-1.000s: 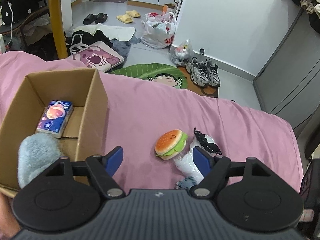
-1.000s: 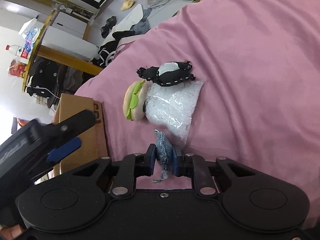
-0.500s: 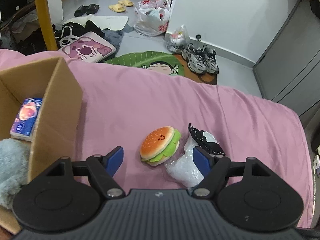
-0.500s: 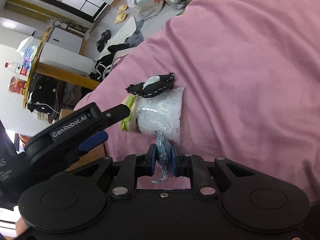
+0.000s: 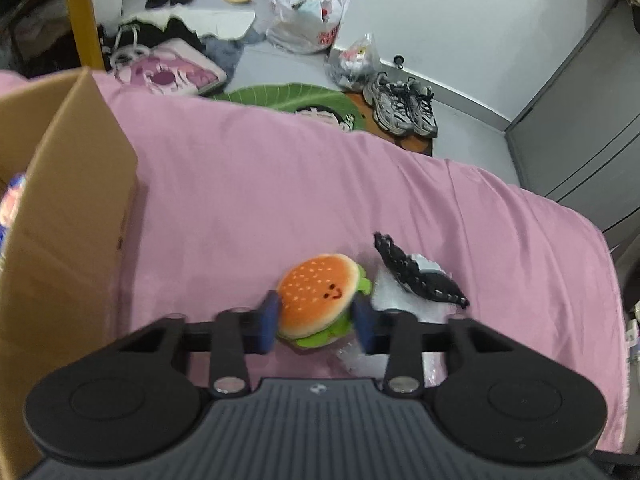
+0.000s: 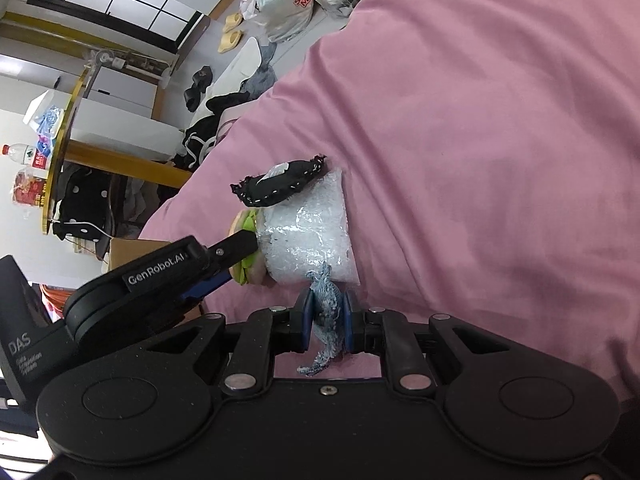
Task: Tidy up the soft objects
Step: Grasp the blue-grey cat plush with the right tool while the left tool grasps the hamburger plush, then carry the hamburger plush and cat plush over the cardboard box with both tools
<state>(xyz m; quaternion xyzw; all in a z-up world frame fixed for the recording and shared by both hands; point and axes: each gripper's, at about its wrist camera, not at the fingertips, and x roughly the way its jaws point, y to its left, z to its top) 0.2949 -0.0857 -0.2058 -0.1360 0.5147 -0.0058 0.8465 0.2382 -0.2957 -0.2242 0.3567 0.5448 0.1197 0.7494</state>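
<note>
Left gripper (image 5: 316,322): black two-finger claw with blue pads; its jaws have just been closing and now stand narrow, one pad on each side of the toy, apparently touching its flanks.
Object in left gripper: round plush hamburger with orange bun, green lettuce edge and a small stitched face (image 5: 318,300), resting on the pink bed sheet (image 5: 280,184).
Key relation: the hamburger sits directly between the left pads, flat sides up and down, so the pads bear on its rim; the lift is judged to go straight up, then across to the left.
Destination: open brown cardboard box (image 5: 72,216), well apart to the left of the left gripper, on the same sheet; the left hand is the nearer one to it.
Right gripper (image 6: 325,322): jaws closed tight on a frayed blue-grey knitted fabric piece (image 6: 326,308), which hangs out below the pads.
Neighbours: a clear crinkled plastic bag of white filling (image 6: 308,236) lies just beside the hamburger, touching it; a black plush pouch with white stitching (image 6: 280,186) lies on top of the bag.
Risk: judged slight; the bag could be dragged along if the right-side pad catches its edge.
</note>
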